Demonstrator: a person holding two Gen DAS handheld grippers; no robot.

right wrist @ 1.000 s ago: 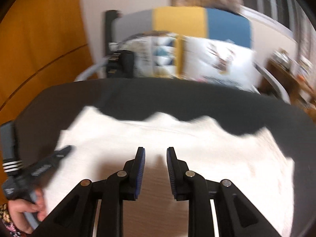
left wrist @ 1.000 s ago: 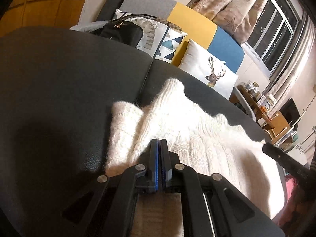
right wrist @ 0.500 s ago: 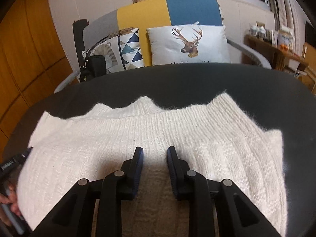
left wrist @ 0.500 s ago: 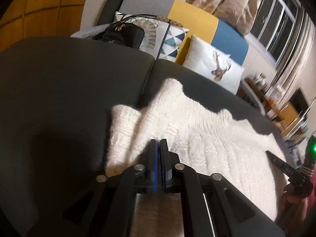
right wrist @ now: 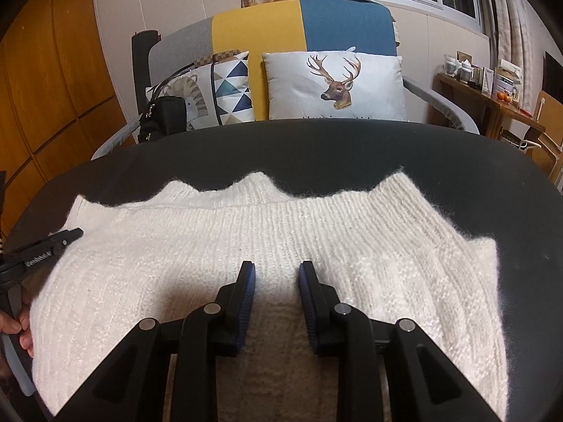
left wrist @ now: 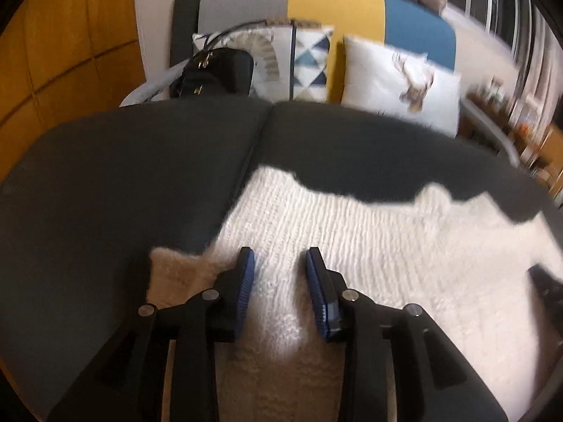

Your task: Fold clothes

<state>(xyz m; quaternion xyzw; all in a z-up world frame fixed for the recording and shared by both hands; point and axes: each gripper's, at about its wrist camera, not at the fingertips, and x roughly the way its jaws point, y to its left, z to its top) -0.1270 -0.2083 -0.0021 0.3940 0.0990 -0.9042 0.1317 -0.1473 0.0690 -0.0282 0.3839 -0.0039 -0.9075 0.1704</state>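
Observation:
A white knitted sweater (right wrist: 267,242) lies spread flat on a dark cushion (right wrist: 316,151); its ribbed, wavy edge is the far side. In the left wrist view the same sweater (left wrist: 352,246) fills the lower right. My left gripper (left wrist: 279,263) hovers open over the sweater's left part, nothing between its blue pads. My right gripper (right wrist: 276,270) is open too, just above the sweater's middle. One finger of the left gripper (right wrist: 52,242) shows at the left edge of the right wrist view, over the sweater's left end, held by a hand (right wrist: 21,330).
Behind the cushion stands a grey, yellow and blue sofa (right wrist: 299,24) with a deer pillow (right wrist: 334,84), a triangle-pattern pillow (right wrist: 232,88) and a black bag (right wrist: 162,116). A wooden side table (right wrist: 492,98) with small items is at the right. Orange wooden panels (right wrist: 45,81) line the left.
My left gripper was shut over the sweater; it has opened and swung to face the sofa. The right gripper stayed open and steadied over the sweater's middle.

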